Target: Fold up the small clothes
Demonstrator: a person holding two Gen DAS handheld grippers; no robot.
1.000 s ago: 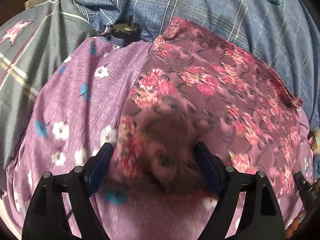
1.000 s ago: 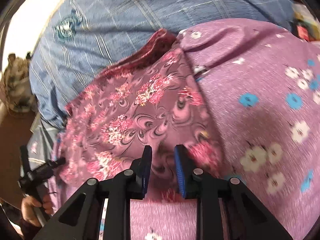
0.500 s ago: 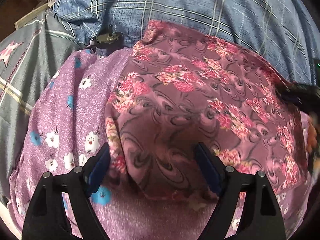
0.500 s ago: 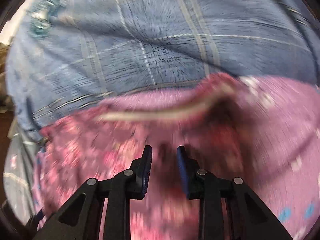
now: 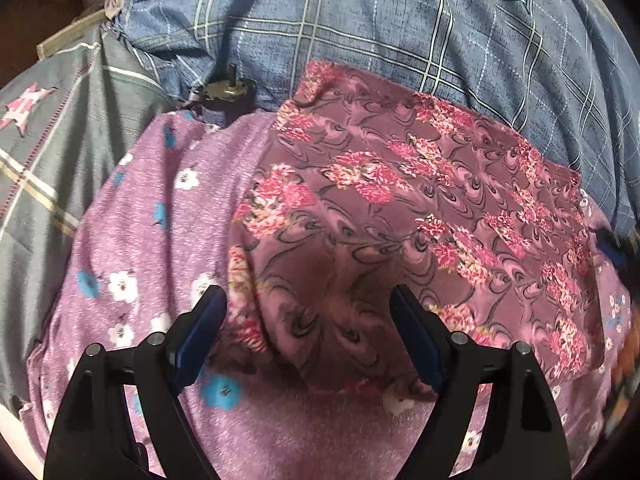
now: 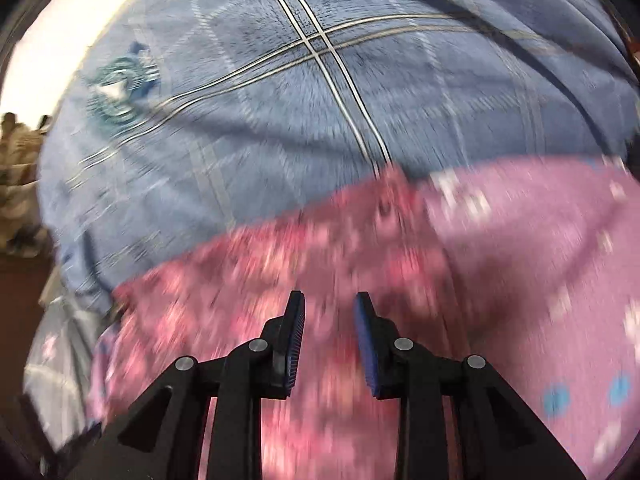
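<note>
Lying folded on a lilac flowered cloth (image 5: 132,248): maroon floral garment (image 5: 400,216), far edge against a blue checked blanket (image 5: 400,40). Left gripper (image 5: 308,320): jaws spread wide, released, over the garment's near edge. Right gripper (image 6: 330,332): jaws parted, nothing held; view blurred.

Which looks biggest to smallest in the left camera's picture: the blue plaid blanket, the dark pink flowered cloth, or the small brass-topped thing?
1. blue plaid blanket, though it runs out of frame
2. dark pink flowered cloth
3. small brass-topped thing, by far the smallest, and farther off
</note>
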